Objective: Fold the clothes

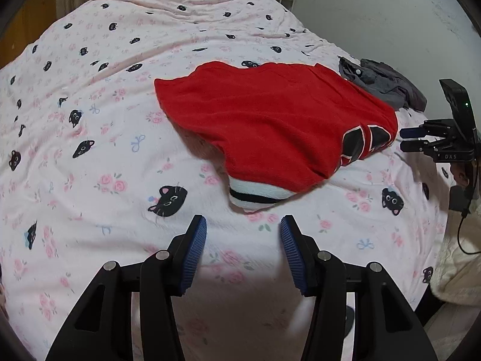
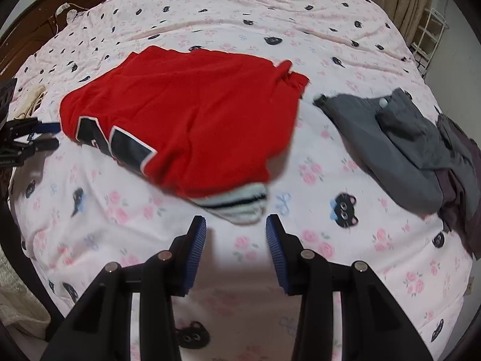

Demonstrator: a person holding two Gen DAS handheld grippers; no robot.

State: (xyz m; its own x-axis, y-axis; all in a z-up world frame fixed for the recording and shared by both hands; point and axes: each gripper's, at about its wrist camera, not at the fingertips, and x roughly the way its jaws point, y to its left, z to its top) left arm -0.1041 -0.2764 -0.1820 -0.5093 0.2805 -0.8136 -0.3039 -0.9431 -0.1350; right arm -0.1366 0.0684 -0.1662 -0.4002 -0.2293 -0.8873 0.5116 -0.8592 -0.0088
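Our left tongs (image 1: 243, 225) and right tongs (image 2: 236, 225) hang released above the bed (image 1: 90, 150); the folded red sweater (image 1: 270, 120) lies mid-bed, grey clothes (image 2: 405, 150) beside it.

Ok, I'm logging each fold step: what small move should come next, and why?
Probably ease the right gripper forward onto the striped cuff of the red sweater. Both it and the left gripper are open and empty, and that cuff pokes out from the folded bundle just ahead of the fingertips.
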